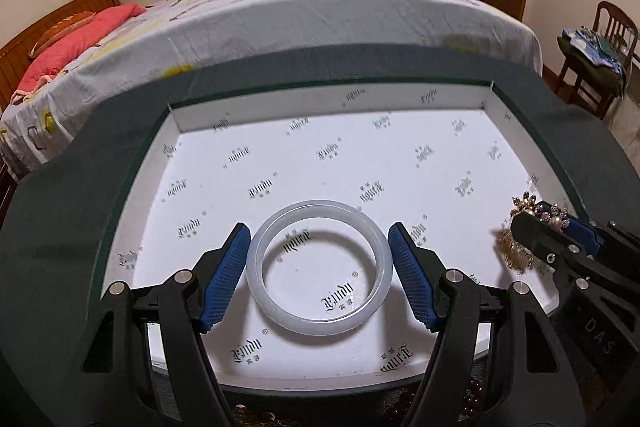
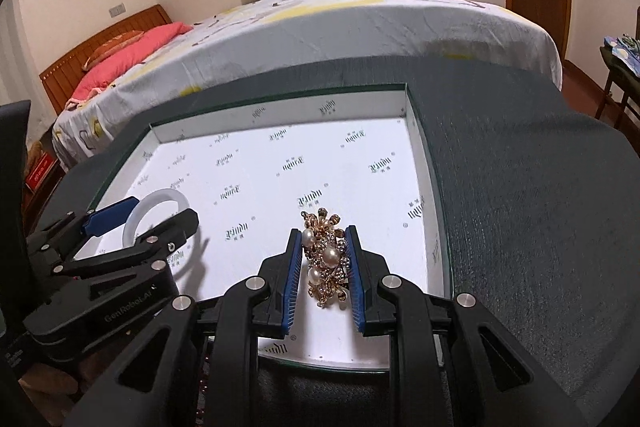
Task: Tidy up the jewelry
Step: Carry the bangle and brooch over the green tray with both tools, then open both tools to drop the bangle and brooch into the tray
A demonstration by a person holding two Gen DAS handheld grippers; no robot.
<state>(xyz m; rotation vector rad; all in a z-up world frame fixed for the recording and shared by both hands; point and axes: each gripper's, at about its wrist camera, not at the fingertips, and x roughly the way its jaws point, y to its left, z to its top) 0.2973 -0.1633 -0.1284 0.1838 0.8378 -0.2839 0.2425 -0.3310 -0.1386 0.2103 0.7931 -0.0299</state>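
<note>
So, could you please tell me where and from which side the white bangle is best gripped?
Grip the white bangle across its full width, one pad on each outer side of the ring, coming from above and the near edge of the white tray. It seems to lie flat there, a smooth, rounded hoop, so opposite outer faces give the steadiest hold. The left gripper already straddles it this way.
</note>
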